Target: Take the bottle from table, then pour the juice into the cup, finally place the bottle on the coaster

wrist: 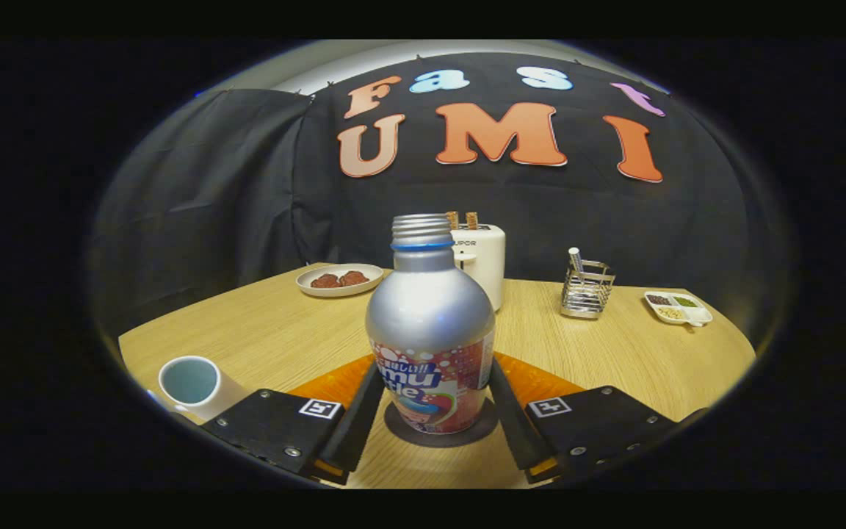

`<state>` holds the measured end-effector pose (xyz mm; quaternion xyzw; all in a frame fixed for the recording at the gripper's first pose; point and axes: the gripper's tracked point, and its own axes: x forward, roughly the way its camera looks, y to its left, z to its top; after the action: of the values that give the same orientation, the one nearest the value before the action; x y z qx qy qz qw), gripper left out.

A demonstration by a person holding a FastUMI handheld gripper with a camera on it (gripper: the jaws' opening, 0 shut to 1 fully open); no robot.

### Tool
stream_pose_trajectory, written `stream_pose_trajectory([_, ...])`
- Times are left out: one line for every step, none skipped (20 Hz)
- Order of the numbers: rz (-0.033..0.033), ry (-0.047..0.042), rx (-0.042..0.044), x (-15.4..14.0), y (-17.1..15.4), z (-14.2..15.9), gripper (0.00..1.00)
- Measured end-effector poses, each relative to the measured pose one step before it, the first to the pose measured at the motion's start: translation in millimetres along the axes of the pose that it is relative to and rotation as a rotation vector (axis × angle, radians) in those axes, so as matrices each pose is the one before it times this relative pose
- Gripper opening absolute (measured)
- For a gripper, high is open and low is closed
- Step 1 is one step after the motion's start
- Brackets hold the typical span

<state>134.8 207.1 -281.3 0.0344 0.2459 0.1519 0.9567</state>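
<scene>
Two steps look done already: the bottle [430,330] stands upright, cap off, on the dark coaster [401,435], with the gripper [432,411] fingers hugging both sides of its label. Cup [192,383] sits near left. Only letting go seems left.

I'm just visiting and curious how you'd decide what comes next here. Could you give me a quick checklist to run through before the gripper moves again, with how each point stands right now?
1. Bottle upright between the fingers: ok.
2. Bottle over the dark round coaster on the table: ok; whether its base rests on it, cannot tell.
3. Both fingers of the gripper at the bottle's sides: ok; whether they press, cannot tell.
4. Bottle cap off, threaded neck bare: ok.
5. Cup standing clear, beside the left finger: ok.
6. Juice in the cup: cannot tell.
</scene>
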Motion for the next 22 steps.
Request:
stream_pose_trajectory([-0.00344,0.00329,-0.00068,-1.57,-0.29,-2.21,0.79])
stream_pose_trajectory([-0.00171,0.00313,-0.00263,-1.18,-0.74,-1.23,0.80])
stream_pose_trajectory([0.00014,-0.00106,-0.00485,-3.36,0.87,0.20,0.82])
stream_pose_trajectory([0.00080,-0.00858,-0.00446,-3.70,-0.22,2.81,0.83])
stream_pose_trajectory([-0.00041,-0.01325,-0.00579,-4.04,0.60,5.14,0.89])
stream_pose_trajectory([-0.00184,-0.01552,-0.00883,-5.03,0.11,6.24,0.91])
stream_pose_trajectory([-0.00285,-0.01362,-0.00578,-5.21,-1.17,5.55,0.94])
stream_pose_trajectory([-0.00008,-0.00938,-0.00186,-6.92,-1.41,4.32,0.95])
stream_pose_trajectory([-0.00114,-0.01442,-0.00161,-8.61,-0.21,4.62,0.97])
stream_pose_trajectory([-0.00627,-0.01903,-0.00472,-8.02,-3.52,7.18,0.97])
stream_pose_trajectory([-0.00811,-0.01804,-0.00474,-9.20,-2.60,5.68,0.97])
stream_pose_trajectory([-0.00605,-0.02495,-0.00098,-10.17,-2.40,8.97,0.97])
stream_pose_trajectory([-0.00514,-0.02678,0.00121,-10.51,-1.81,9.76,0.97])
stream_pose_trajectory([-0.00270,-0.02205,0.00043,-10.85,-1.59,9.39,0.97])
stream_pose_trajectory([-0.00535,-0.01847,-0.00041,-11.36,-2.95,8.47,0.97])
stream_pose_trajectory([-0.00268,-0.01271,-0.00508,-9.99,-3.45,8.28,0.97])
stream_pose_trajectory([-0.00634,-0.00701,-0.00757,-9.71,-2.65,6.95,0.97])
stream_pose_trajectory([-0.01099,-0.02166,-0.01057,-10.65,-4.86,9.75,0.97])
stream_pose_trajectory([-0.01417,-0.02310,-0.00967,-11.68,-5.05,10.28,0.97])
stream_pose_trajectory([-0.01494,-0.01797,-0.00297,-9.21,-5.46,8.78,0.97])
stream_pose_trajectory([-0.01205,-0.01172,-0.00271,-9.38,-3.32,7.14,0.97])
stream_pose_trajectory([-0.01061,-0.01191,-0.00232,-8.93,-4.14,6.50,0.97])
